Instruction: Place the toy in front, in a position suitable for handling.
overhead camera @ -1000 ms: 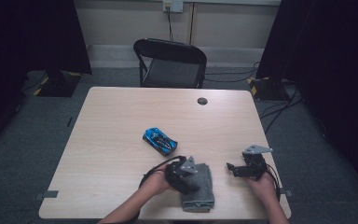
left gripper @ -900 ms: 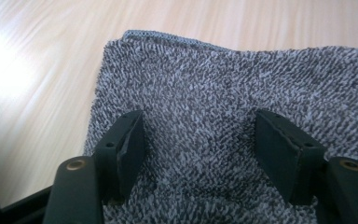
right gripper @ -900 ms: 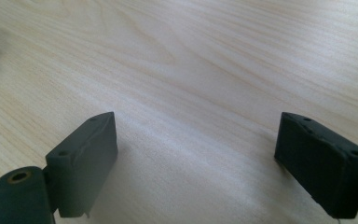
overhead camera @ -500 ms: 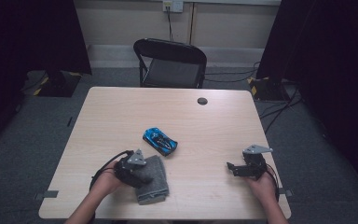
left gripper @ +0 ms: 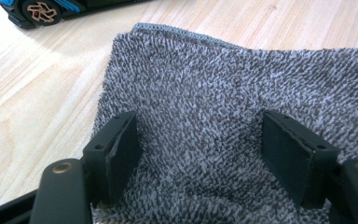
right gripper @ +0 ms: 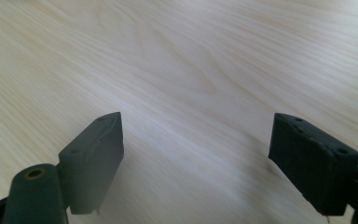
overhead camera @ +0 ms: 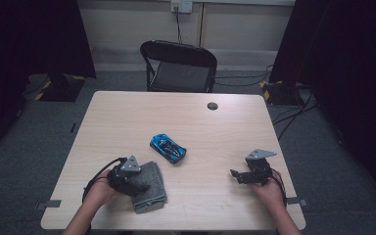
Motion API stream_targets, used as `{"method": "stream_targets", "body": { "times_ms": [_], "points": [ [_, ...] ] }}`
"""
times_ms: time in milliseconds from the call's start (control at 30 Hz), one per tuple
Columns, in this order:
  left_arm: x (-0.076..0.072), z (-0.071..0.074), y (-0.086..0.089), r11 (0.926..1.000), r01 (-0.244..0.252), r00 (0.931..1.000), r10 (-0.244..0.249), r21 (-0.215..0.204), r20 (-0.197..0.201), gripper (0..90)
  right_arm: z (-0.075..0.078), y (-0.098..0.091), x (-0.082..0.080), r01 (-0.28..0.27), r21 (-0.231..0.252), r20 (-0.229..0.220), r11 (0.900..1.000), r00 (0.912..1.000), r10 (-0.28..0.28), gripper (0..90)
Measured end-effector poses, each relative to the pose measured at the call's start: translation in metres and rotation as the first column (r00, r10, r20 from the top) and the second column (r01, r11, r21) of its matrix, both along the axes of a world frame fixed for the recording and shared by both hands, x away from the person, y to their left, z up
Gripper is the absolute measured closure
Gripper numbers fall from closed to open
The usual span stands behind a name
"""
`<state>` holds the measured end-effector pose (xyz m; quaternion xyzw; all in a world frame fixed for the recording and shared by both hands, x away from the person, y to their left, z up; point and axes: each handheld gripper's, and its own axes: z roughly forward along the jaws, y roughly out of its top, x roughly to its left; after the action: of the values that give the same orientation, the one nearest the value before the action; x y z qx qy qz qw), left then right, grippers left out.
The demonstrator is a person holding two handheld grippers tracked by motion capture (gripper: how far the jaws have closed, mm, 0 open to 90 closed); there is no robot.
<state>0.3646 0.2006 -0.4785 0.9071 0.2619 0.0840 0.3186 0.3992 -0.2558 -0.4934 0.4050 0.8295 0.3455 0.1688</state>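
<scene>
A folded grey towel lies on the wooden table near the front left. My left gripper rests over its left part. In the left gripper view the towel lies under and between the jaws of the left gripper, which stand apart from it and have just been opening. A blue toy car sits just behind the towel, and its wheel shows in the left gripper view. My right gripper hovers at the front right, open over bare wood; its jaws have just closed a little.
A small dark disc lies near the table's far edge. A black folding chair stands behind the table. Cables run across the grey floor at the right.
My left hand has slid the grey towel from the front middle of the table to the front left. The right gripper has stayed in place.
</scene>
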Motion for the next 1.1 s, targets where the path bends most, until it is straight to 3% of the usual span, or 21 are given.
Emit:
{"method": "stream_targets", "body": {
  "times_ms": [100,233,400,700,900,1100],
  "points": [
    [0.000,0.000,-0.001,1.0000,-0.003,1.0000,0.003,0.001,0.001,27.6,0.006,0.011,0.004,-0.008,0.001,0.005,1.0000,1.0000,0.008,18.4],
    [-0.001,-0.001,0.000,1.0000,-0.006,1.0000,0.006,-0.002,0.001,27.5,0.016,0.036,0.014,-0.063,0.044,-0.014,0.9970,0.9979,0.064,15.9],
    [-0.001,-0.002,0.001,0.9999,-0.008,1.0000,0.008,-0.015,0.000,27.4,0.021,0.055,0.022,-0.095,0.073,-0.026,0.9928,0.9949,0.097,15.7],
    [0.000,-0.002,0.001,0.9998,-0.010,0.9999,0.010,-0.015,-0.003,27.3,0.024,0.102,0.034,-0.173,0.044,-0.052,0.9839,0.9831,0.176,15.4],
    [0.000,-0.002,0.001,0.9998,-0.011,0.9999,0.011,-0.016,-0.005,27.1,0.028,0.130,0.043,-0.188,0.115,-0.064,0.9754,0.9784,0.196,14.6],
    [0.000,-0.003,0.001,0.9998,-0.007,0.9999,0.007,-0.020,-0.008,26.9,0.030,0.155,0.049,-0.209,0.096,-0.054,0.9733,0.9752,0.214,14.5]
  ]
}}
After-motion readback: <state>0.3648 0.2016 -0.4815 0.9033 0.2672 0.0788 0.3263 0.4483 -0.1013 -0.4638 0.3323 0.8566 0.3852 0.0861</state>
